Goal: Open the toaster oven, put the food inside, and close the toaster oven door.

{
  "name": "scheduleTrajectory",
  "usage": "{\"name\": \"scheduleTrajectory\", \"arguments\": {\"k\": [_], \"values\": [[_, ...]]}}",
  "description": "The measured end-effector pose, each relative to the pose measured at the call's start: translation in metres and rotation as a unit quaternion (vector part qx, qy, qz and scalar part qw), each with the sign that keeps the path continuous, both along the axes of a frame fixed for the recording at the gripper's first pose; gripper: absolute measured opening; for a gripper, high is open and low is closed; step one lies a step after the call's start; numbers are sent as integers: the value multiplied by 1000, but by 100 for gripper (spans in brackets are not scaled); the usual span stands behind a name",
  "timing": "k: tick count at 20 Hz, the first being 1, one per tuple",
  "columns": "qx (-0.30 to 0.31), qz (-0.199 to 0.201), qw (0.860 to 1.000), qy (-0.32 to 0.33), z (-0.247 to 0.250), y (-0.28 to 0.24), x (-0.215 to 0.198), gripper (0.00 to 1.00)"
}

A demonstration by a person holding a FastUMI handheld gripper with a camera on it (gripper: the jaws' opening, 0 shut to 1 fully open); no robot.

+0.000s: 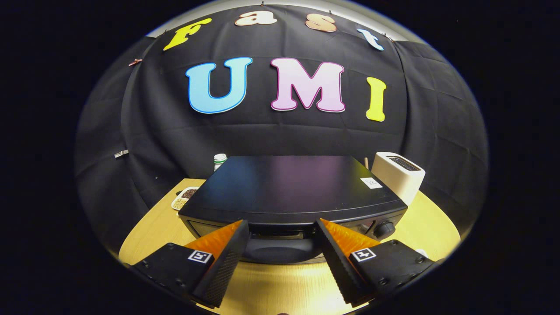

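1. Gripper [282, 232], lower centre of the frame: I have the jaws spread wide, holding nothing. The 2 fingertips [239, 232] reach toward the front of the appliance; whether they touch it I cannot tell.

2. Counter [280, 288], pale wood, lower part of the frame: bare between and beneath the fingers. Its rounded edge curves away at lower left and lower right.

3. Toaster oven [293, 188], centre of the frame: black, flat-topped, door shut. The top edge of the door [280, 249] sits in the gap between my fingers. A control knob [385, 229] stands at the front, right of centre.

4. Small dish [186, 197], left of centre: holds what look like grains or seeds, just beside the oven's left flank. Whether this is the food for the task I cannot tell.

5. Small jar [220, 160], above and behind the oven's left rear corner.

6. White toaster [399, 177], right of centre, near the oven's right rear corner.

Risks, as I judge them: closing without a firm hold on the door's upper edge would let the jaws slip off; pulling straight back rather than down along the hinge arc could drag the whole oven toward the counter edge.

Room: the door needs the bare counter in front to swing down; free space lies there and to the right front.
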State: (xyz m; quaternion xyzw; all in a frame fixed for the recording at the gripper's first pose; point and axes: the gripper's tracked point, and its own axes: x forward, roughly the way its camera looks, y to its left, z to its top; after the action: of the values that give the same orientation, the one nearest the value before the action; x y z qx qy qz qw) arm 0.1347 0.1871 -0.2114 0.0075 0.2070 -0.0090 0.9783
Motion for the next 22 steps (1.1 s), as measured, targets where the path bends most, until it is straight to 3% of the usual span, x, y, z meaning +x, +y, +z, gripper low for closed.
{"name": "scheduleTrajectory", "arguments": {"k": [22], "values": [[19,19,998,55,-28,2,-80,99]]}}
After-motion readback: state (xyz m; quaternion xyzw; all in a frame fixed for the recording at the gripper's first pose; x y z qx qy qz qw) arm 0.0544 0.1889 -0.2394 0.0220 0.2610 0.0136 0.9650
